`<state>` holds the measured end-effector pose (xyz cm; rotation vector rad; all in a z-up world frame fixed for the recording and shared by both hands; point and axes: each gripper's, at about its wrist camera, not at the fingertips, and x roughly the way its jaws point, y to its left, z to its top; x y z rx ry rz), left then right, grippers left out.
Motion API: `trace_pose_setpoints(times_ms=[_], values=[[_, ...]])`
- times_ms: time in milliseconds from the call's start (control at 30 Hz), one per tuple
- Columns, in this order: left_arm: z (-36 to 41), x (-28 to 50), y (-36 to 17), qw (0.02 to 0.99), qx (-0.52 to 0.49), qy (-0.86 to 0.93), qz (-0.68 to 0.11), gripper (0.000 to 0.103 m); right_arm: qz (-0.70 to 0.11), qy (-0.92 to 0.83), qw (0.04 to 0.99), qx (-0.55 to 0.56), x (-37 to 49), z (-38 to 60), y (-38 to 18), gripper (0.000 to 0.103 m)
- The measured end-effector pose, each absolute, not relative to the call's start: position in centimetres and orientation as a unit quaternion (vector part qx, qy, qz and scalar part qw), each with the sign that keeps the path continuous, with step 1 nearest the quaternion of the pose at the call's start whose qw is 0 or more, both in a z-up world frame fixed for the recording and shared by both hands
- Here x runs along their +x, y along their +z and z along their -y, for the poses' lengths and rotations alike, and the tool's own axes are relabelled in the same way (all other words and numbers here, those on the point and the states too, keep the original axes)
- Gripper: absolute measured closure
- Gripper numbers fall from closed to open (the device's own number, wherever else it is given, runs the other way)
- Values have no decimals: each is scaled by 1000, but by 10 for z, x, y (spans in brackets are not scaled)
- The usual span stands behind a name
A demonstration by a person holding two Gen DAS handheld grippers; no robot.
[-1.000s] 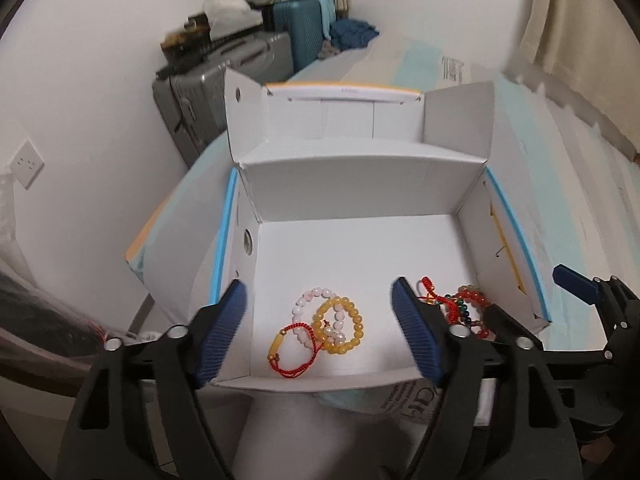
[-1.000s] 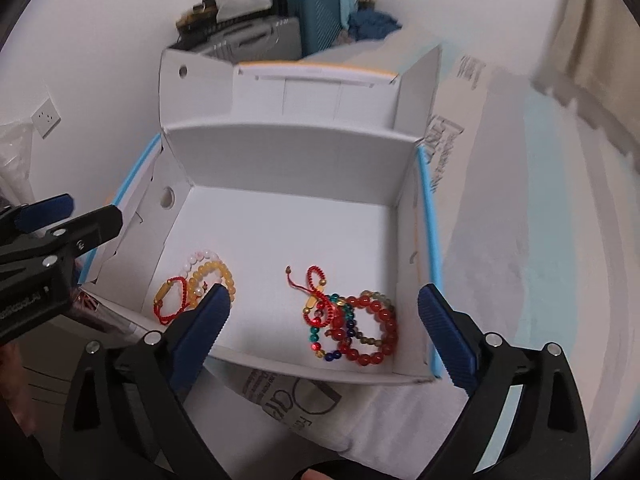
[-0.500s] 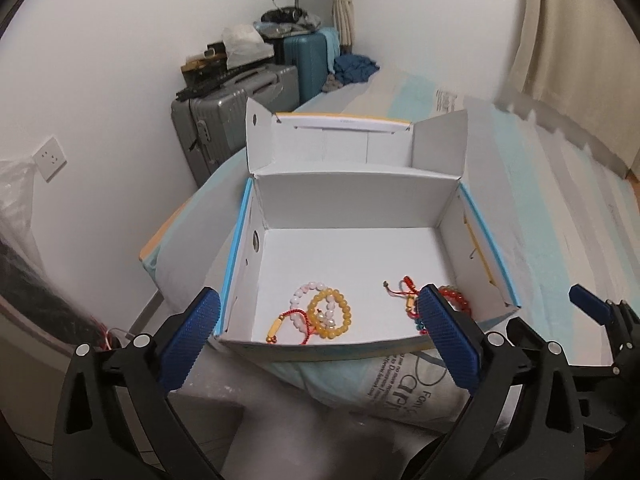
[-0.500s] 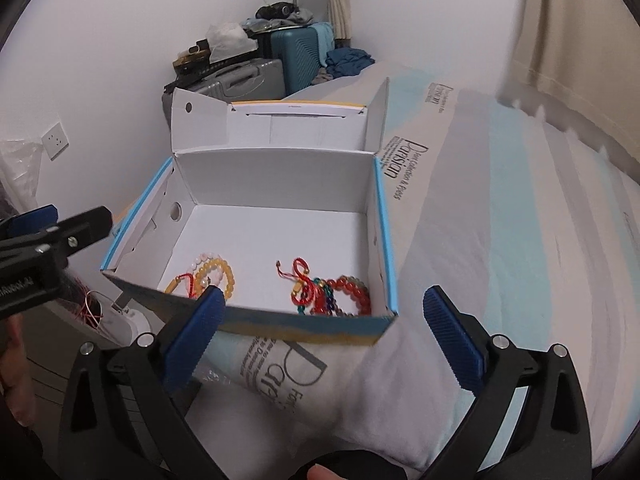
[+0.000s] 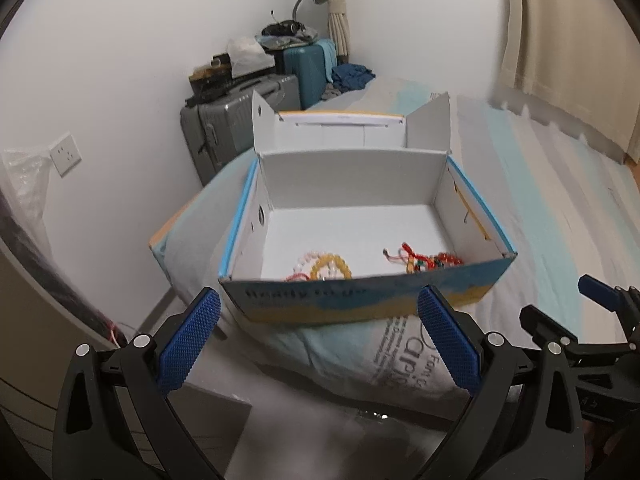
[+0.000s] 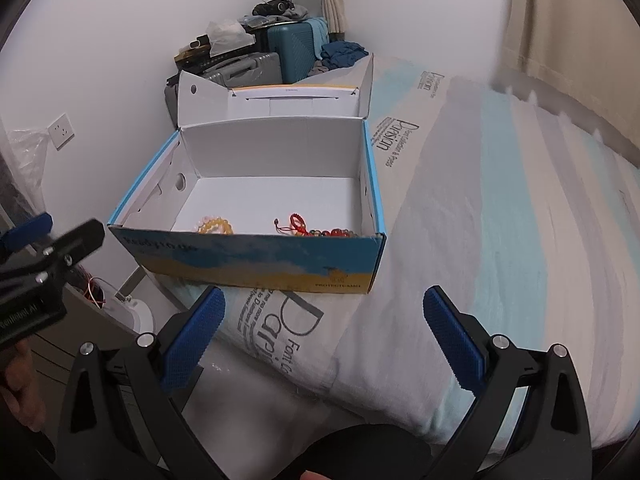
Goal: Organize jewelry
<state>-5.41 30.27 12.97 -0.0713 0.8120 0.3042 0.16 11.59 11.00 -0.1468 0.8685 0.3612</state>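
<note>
An open cardboard box (image 5: 360,300) with a blue and yellow outside sits on the corner of a bed; it also shows in the right wrist view (image 6: 256,264). Inside it lie a yellow bead bracelet (image 5: 331,265) with a pale pink one, and a heap of red cord and red bead bracelets (image 5: 424,259). The same heap (image 6: 320,230) and yellow bracelet (image 6: 216,226) show in the right wrist view, partly hidden by the front wall. My left gripper (image 5: 318,340) is open and empty in front of the box. My right gripper (image 6: 324,340) is open and empty, also short of the box.
The bed (image 6: 500,240) has a striped mattress cover. Suitcases (image 5: 236,120) piled with clutter stand against the wall behind the box. A beige curtain (image 5: 568,32) hangs at the right. The floor drops off left of the bed corner.
Both grippers have pulled back and down from over the box. The box now looks farther away, and its front wall hides part of the jewelry.
</note>
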Motion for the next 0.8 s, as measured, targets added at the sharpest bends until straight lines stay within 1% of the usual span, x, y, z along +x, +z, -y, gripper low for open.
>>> trace_pose_setpoints(times_ms=[800], values=[[-306,-57,131,905,-53,152,-394,6,-417,174,889,-72,-2,-113,110,7]])
